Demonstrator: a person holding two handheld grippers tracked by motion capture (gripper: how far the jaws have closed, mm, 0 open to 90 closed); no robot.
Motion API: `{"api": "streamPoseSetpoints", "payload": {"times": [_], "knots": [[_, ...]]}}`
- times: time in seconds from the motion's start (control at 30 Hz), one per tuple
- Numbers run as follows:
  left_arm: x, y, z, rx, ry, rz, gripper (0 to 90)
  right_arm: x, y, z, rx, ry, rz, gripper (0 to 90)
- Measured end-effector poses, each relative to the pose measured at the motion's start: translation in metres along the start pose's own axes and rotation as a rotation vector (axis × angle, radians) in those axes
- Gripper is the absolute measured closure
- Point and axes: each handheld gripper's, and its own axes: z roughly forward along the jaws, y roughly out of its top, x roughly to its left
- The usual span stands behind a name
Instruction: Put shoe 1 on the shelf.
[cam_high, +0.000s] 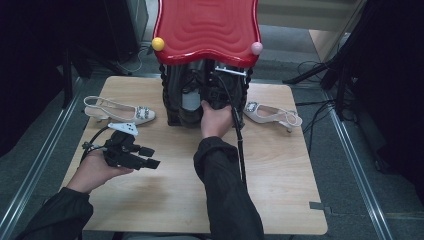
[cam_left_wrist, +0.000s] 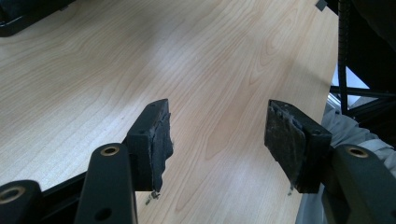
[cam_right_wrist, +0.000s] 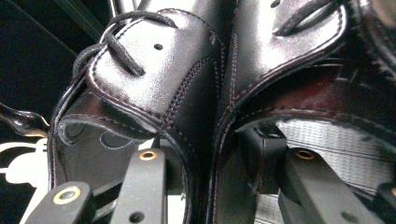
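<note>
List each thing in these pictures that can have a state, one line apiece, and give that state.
Left gripper: open, empty, over the bare table.
Right gripper: one jaw inside each black lace-up shoe; grip unclear.
Black lace-up shoes: side by side, laced, under the red stool.
White slingback shoes: lying apart, either side of the stool.

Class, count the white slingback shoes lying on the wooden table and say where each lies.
2. One white slingback shoe lies left of the red-topped rack; the other lies right of it. Others may be hidden.
</note>
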Motion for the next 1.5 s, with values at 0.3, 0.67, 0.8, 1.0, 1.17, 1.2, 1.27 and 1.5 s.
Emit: {"api": "streamPoseSetpoints", "payload": {"times": [0.3,0.67,0.8,1.0,1.17,1.2,1.27,1.5], "knots": [[0.000,0.001,0.000,0.002,0.004,0.002,40.9,-0.003,0.001,-0.003,0.011,0.051,-0.019,58.2],[-0.001,0.004,-0.001,-0.009,0.008,-0.004,41.0,-0.005,-0.001,-0.015,0.019,0.095,-0.079,59.0],[-0.001,0.010,-0.003,-0.017,0.012,-0.002,41.9,-0.004,-0.003,-0.021,0.033,0.101,-0.125,59.0],[-0.003,0.026,-0.013,-0.046,0.029,0.013,54.7,-0.006,-0.007,-0.036,0.052,0.152,-0.177,57.4],[-0.005,0.050,-0.025,-0.054,0.049,0.043,68.5,-0.007,-0.010,-0.050,0.062,0.190,-0.207,57.2],[-0.005,0.054,-0.026,-0.054,0.055,0.043,71.0,-0.007,-0.011,-0.053,0.065,0.199,-0.219,57.3],[-0.004,0.068,-0.033,-0.062,0.065,0.055,75.6,-0.005,-0.011,-0.058,0.076,0.217,-0.235,57.9],[-0.002,0.107,-0.048,-0.085,0.079,0.079,86.0,0.001,-0.016,-0.076,0.096,0.284,-0.311,64.6]]}}
